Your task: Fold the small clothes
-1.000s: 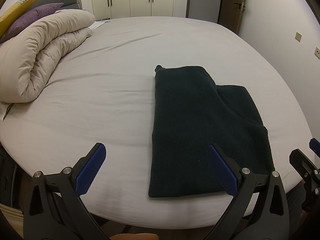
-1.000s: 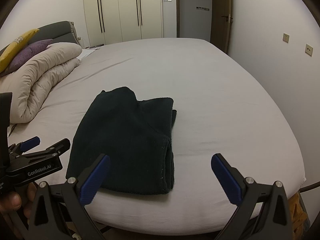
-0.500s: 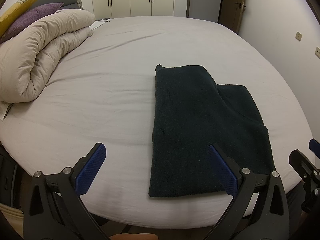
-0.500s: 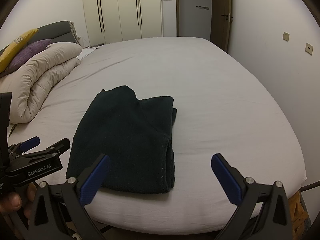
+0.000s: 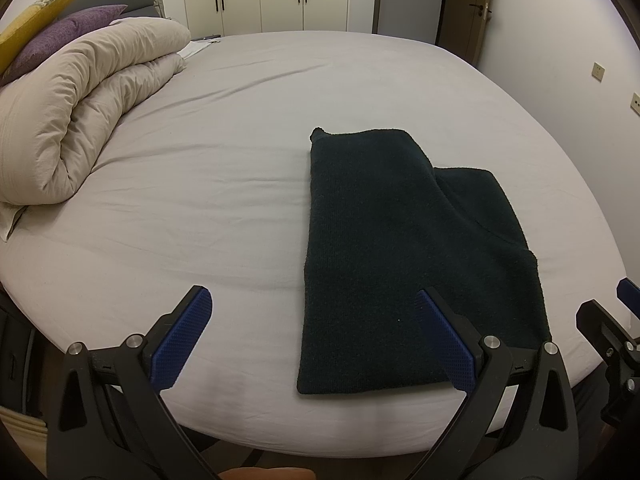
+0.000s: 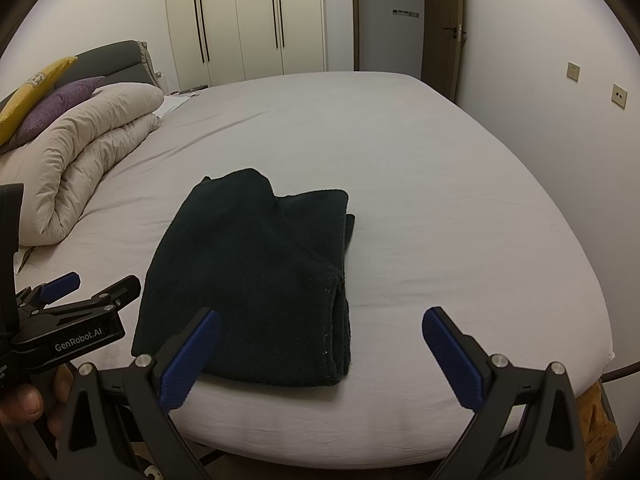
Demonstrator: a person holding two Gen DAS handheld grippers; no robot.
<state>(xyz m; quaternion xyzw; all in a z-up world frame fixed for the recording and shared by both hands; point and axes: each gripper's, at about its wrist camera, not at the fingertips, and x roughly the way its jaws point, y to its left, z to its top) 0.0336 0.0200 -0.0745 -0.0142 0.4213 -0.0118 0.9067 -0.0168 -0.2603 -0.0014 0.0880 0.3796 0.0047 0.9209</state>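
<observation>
In the left wrist view, the blue-padded fingers (image 5: 182, 338) of the left gripper (image 5: 312, 340) stand wide apart and hold nothing, hovering over the near edge of the bed (image 5: 200, 184). The dark garment (image 5: 384, 248) lies flat on the sheet, near that front edge and ahead to the right of this gripper; its near right part sits behind the right-hand finger. It looks already folded into a long panel, with a second layer stepping out along its far right side. A rolled duvet (image 5: 76, 120) and pillows (image 5: 52, 32) rest at far left, well apart from the garment. The tip of the right gripper (image 5: 616, 320) pokes in at the right edge.

In the right wrist view, the right gripper's (image 6: 320, 354) fingers (image 6: 452, 356) are likewise spread wide with nothing between them. The garment lies ahead and to the left, its stacked layers visible along the right edge, with its near left corner behind the left-hand finger. The left gripper shows at lower left, beside the garment's near left corner and not touching it.

By my judgement the lengthwise folds are done and both grippers are between grasps. The next move probably calls for pinching both near corners, catching every layer, and carrying them evenly to the far edge so the stack does not slide apart.
</observation>
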